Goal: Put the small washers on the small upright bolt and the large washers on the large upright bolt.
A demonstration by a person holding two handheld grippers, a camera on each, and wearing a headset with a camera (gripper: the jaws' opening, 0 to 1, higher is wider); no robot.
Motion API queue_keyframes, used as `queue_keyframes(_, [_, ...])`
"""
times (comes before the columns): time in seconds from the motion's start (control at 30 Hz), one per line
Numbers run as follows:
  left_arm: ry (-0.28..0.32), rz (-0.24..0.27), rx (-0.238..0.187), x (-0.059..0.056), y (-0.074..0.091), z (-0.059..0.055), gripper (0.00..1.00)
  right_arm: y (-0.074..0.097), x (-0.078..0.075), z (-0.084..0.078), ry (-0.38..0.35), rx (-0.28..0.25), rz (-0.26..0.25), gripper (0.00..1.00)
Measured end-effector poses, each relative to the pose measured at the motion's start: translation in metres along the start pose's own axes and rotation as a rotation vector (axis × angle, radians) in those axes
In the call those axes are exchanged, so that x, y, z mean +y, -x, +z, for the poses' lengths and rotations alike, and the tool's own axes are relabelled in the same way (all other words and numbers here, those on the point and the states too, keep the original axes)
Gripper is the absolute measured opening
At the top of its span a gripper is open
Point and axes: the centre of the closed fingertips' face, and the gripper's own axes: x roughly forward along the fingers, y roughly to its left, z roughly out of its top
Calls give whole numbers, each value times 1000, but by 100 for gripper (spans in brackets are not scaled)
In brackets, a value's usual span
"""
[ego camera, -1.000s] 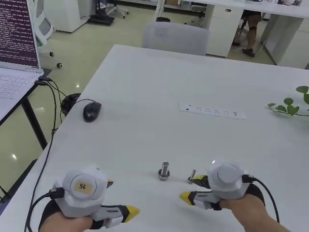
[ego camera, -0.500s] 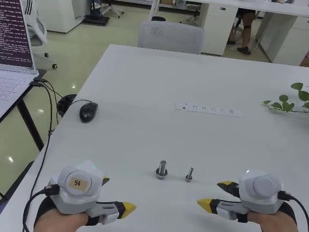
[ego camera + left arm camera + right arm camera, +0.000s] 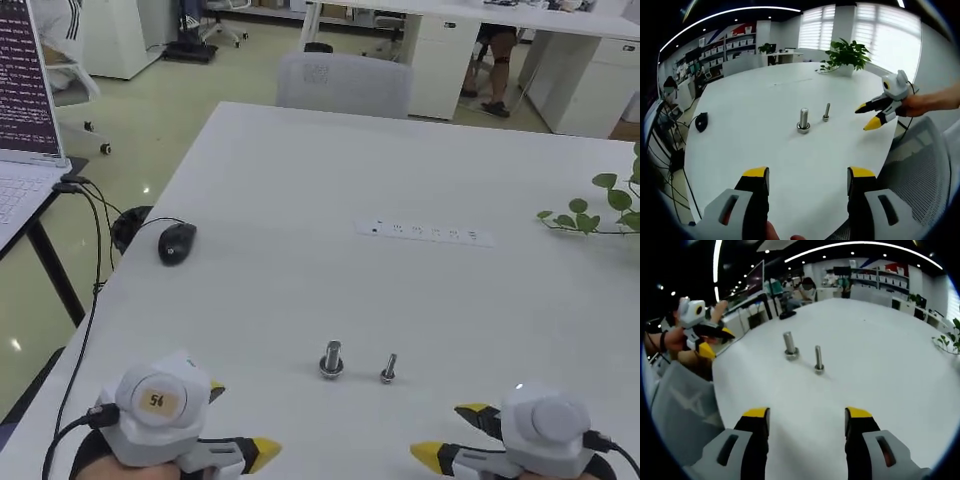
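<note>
Both wide: left hand-held gripper, right hand-held gripper | large bolt beside small bolt

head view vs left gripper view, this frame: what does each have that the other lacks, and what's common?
Head view extra: a laptop with lines of text on its screen, and a person's legs beyond the far desks.
Left gripper view extra: window blinds, wall shelving, a mesh chair seat and a white plant pot.
Shared: the white table, the large bolt and small bolt upright side by side and apart, a black mouse, plant leaves, and the left claw and right claw, both open and holding nothing.
</note>
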Motion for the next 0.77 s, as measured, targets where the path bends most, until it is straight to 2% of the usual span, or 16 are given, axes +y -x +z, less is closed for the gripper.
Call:
queue_keyframes(0.3, [-4, 0, -3, -1, 1, 3, 63, 3, 4, -1, 3, -5, 1, 62])
queue_keyframes(0.77, [-5, -8, -3, -7, 0, 3, 62, 8, 11, -6, 25, 14, 6, 64])
